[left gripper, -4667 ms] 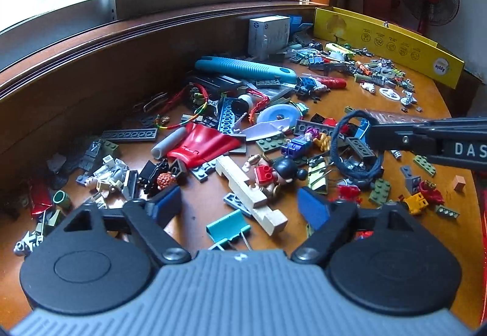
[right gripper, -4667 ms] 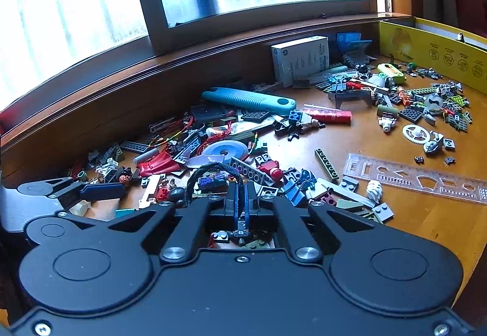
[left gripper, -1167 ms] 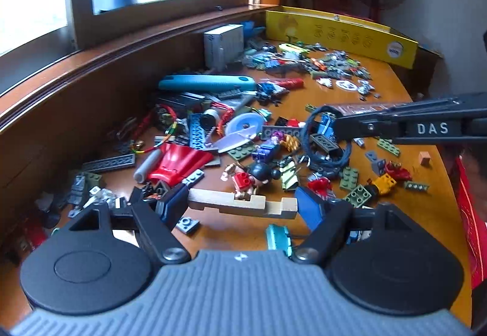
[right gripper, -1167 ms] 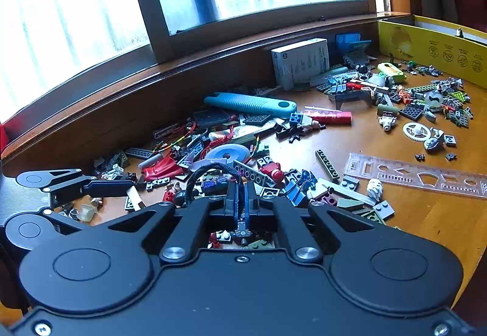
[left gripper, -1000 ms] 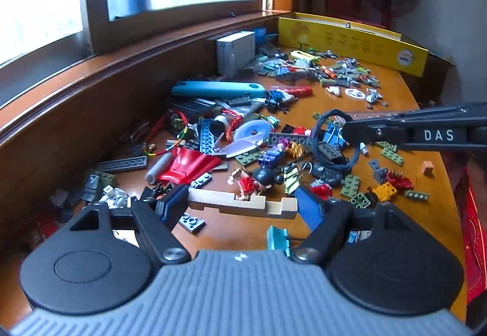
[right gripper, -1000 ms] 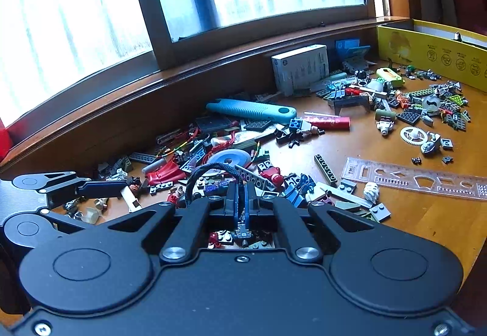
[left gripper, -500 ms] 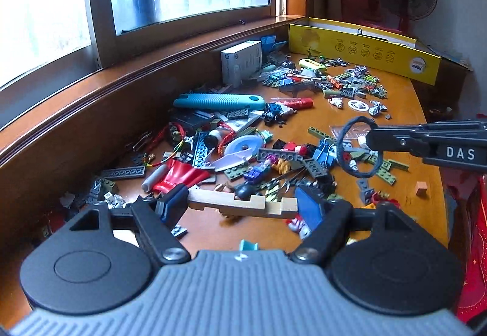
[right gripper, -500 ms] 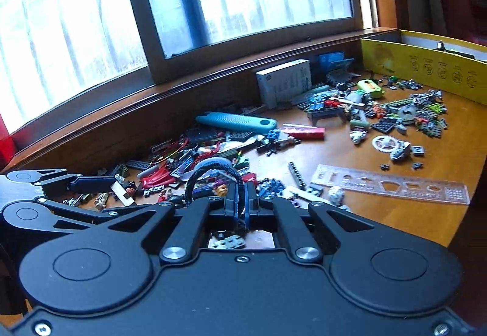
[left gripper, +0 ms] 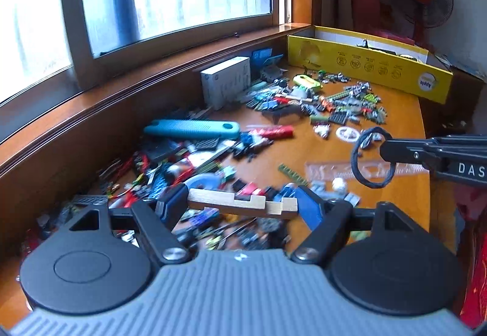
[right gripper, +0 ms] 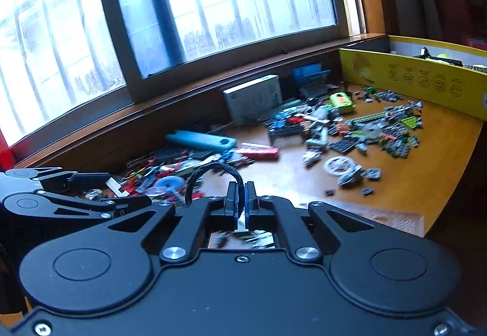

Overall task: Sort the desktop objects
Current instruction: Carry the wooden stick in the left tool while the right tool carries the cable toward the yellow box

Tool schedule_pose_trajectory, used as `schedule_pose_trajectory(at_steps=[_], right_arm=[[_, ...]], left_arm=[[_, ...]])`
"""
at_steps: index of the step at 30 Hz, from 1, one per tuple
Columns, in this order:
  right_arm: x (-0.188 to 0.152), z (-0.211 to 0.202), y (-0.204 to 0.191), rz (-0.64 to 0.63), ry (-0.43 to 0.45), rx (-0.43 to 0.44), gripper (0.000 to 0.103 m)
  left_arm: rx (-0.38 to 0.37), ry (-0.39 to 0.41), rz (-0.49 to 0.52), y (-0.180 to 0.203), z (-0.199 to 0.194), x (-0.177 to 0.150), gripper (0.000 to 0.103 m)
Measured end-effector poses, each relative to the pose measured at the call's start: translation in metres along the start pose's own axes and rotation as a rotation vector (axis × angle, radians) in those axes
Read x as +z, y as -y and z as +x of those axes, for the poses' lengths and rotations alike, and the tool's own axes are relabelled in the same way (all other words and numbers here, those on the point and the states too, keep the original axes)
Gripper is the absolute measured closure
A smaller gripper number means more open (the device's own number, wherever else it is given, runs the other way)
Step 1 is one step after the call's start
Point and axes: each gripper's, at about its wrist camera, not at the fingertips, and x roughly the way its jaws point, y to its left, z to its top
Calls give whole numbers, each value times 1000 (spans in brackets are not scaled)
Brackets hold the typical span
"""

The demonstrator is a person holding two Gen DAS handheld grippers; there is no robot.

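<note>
My left gripper (left gripper: 240, 205) is shut on a notched pale wooden block (left gripper: 243, 202), held crosswise between its blue pads above the table. My right gripper (right gripper: 241, 199) is shut on a black hair tie (right gripper: 213, 173), whose loop stands up over its fingertips. In the left wrist view the right gripper (left gripper: 384, 150) reaches in from the right with the hair tie (left gripper: 363, 173) hanging at its tip. In the right wrist view the left gripper (right gripper: 112, 183) shows at the left with the block's end (right gripper: 115, 187).
The wooden table (left gripper: 316, 150) is strewn with toy bricks and small parts. A teal utility knife (left gripper: 191, 129), a red tube (left gripper: 278, 132), a white box (left gripper: 226, 82), a clear stencil ruler (left gripper: 331, 171) and a long yellow box (left gripper: 368, 62) at the back right lie on it.
Both grippers have lifted higher above the table and swung toward the right end. The block and the hair tie stay held.
</note>
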Motion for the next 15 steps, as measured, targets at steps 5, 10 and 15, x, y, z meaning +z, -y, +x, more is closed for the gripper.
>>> schedule_pose_trajectory(at_steps=[5,10,15], right_arm=[[15,-1,40,-10,3,10,99],[30,0,77,-37,4,23,99],[43,1,108,-76,-5,30,99]], left_arm=[[16,10,-28,30,17,16,26],[28,21,-61,57,32,33,26],[48,50,-90,82,46,49,26]])
